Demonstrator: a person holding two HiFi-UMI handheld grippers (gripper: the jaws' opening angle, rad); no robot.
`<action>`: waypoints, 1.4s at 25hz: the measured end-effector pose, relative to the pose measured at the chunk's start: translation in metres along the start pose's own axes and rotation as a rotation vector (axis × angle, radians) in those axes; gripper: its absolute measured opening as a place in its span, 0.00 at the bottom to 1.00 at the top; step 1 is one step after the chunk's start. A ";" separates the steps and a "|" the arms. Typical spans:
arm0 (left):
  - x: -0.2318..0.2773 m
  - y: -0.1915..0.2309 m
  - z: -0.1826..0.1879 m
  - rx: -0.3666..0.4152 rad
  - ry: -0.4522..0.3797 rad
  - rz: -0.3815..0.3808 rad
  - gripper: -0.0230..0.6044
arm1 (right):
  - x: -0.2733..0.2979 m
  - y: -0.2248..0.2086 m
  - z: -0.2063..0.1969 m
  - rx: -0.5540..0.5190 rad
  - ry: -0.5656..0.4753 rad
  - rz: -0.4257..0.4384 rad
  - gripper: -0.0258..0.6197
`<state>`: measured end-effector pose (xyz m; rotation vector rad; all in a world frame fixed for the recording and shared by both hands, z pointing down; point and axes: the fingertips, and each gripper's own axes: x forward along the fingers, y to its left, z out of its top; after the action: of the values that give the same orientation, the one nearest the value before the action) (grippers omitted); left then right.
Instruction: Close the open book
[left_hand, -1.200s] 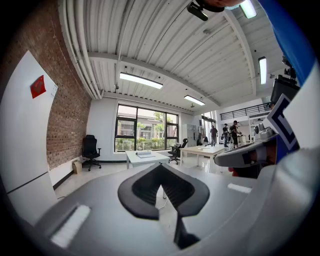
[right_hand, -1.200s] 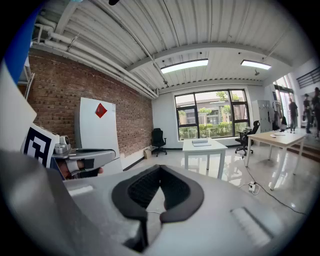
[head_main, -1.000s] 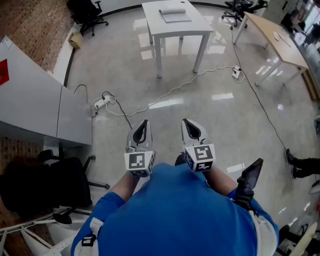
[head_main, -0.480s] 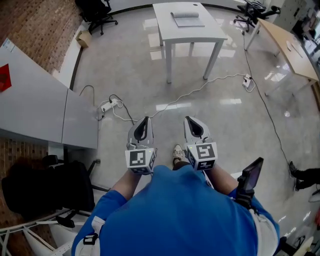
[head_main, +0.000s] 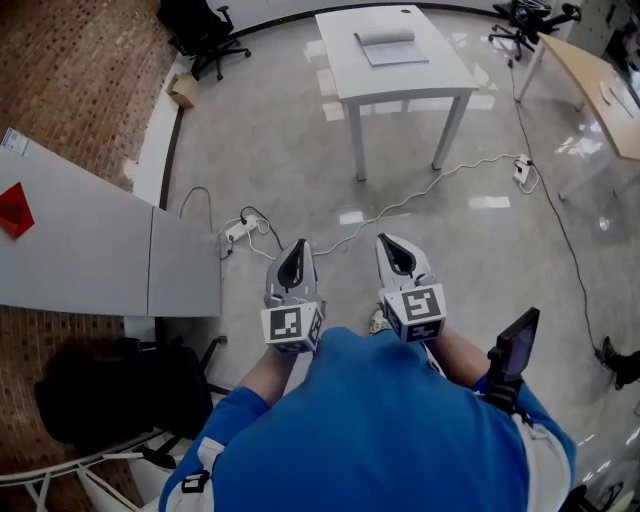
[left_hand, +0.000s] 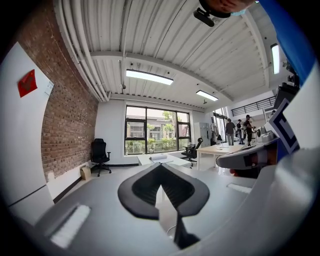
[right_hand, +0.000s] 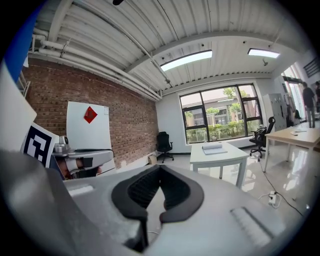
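The book (head_main: 389, 46) lies on a white table (head_main: 425, 82) at 12 o'clock, far across the floor (head_main: 300, 150) from both grippers. It sits toward the far end of the tabletop; it looks open, with a raised hump of pages on its far side. The left gripper (head_main: 296, 250) and the right gripper (head_main: 398, 246) are side by side just in front of a person's blue shirt (head_main: 380, 430). Both point toward the table. Each gripper has its jaws together at the tips, with nothing between them. A white cable (head_main: 400, 205) trails over the floor between the grippers and the table. It reaches a power strip (head_main: 238, 230) at 10 o'clock. A black office chair (head_main: 205, 30) stands at 11 o'clock.
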<state>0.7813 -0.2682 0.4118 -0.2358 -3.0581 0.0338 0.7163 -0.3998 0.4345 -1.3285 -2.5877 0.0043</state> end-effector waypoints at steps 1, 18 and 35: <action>0.006 0.002 0.000 0.005 0.006 0.003 0.05 | 0.007 -0.003 0.001 0.007 0.000 0.003 0.04; 0.124 0.109 -0.004 -0.024 -0.011 -0.024 0.05 | 0.155 -0.009 0.021 0.006 0.052 -0.043 0.04; 0.201 0.290 0.004 -0.065 -0.045 -0.102 0.05 | 0.328 0.065 0.064 -0.017 0.036 -0.143 0.04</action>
<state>0.6272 0.0495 0.4146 -0.0842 -3.1147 -0.0676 0.5713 -0.0917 0.4325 -1.1354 -2.6509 -0.0650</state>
